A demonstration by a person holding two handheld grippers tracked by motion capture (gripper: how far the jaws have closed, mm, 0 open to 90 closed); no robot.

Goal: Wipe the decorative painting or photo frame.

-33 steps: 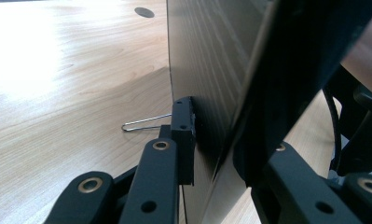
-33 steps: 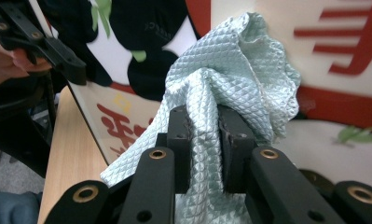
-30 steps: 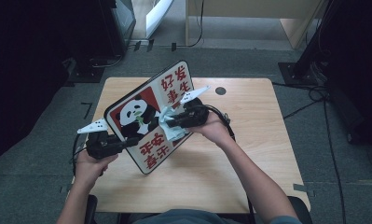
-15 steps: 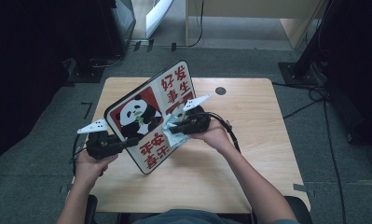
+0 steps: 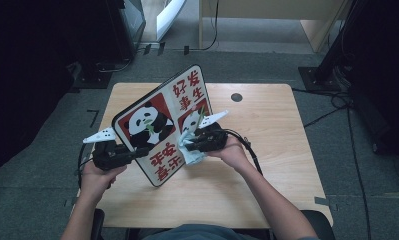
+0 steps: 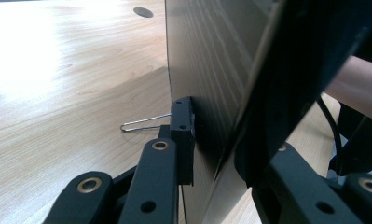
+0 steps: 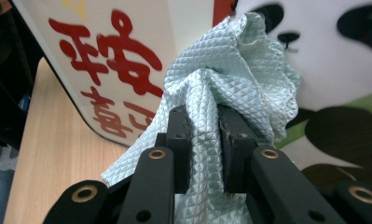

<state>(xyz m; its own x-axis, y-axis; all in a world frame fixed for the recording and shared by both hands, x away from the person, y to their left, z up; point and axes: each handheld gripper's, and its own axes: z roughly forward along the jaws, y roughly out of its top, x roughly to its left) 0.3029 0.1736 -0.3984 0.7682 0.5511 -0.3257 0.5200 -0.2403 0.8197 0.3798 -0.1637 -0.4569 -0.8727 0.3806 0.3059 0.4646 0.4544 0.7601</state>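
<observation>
the left tongs (image 5: 137,152) clamp the panda board's (image 5: 159,120) edge, propping it tilted on the bench (image 5: 267,130), while the right tongs (image 5: 191,144), shut on the cloth (image 7: 230,88), press it against the board's face, so the wiping looks underway, not done.

One board (image 5: 162,127), one cloth (image 5: 191,150), two grippers (image 5: 119,155) (image 5: 199,141), one table (image 5: 267,125), and what looks like one wire clip (image 6: 144,123), partly hidden.

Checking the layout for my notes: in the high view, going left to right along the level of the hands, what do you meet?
Left gripper shut on the board's edge → panda board held tilted up off the table → pale green cloth against the board's face → right gripper shut on the cloth → right hand.
</observation>
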